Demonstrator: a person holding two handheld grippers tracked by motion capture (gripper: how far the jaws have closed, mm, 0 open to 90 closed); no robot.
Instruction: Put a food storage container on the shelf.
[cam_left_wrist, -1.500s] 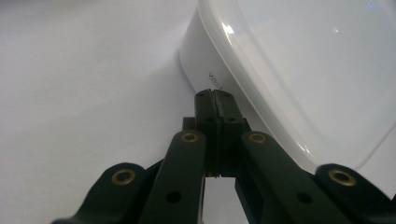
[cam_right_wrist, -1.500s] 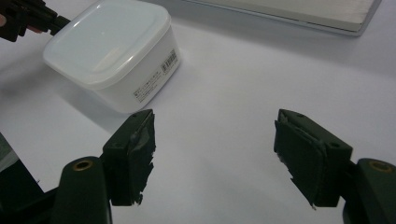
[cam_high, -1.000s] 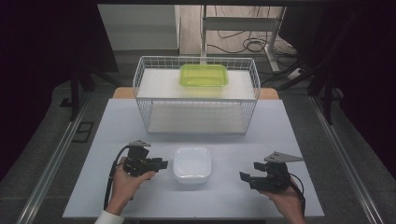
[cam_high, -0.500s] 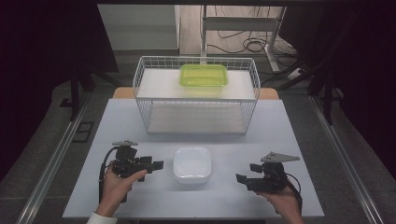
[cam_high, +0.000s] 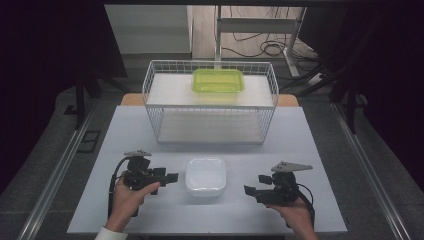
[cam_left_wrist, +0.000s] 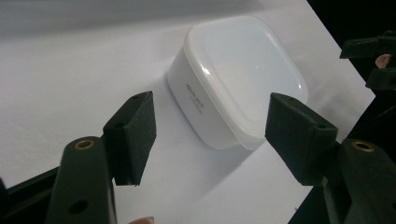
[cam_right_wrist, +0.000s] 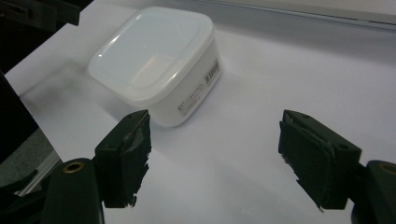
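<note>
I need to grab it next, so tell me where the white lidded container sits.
In the high view the white container sits on the table's near half, between the left gripper and right gripper, in front of the wire basket.

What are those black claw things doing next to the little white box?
A person holds a hand-held gripper in each hand, one on each side of a white lidded box on the table. The left hand-held gripper has just been opening its jaws; nothing is between them. The right hand-held gripper is open too, and neither touches the box. Behind it stands a white wire basket with a green container on top.
</note>
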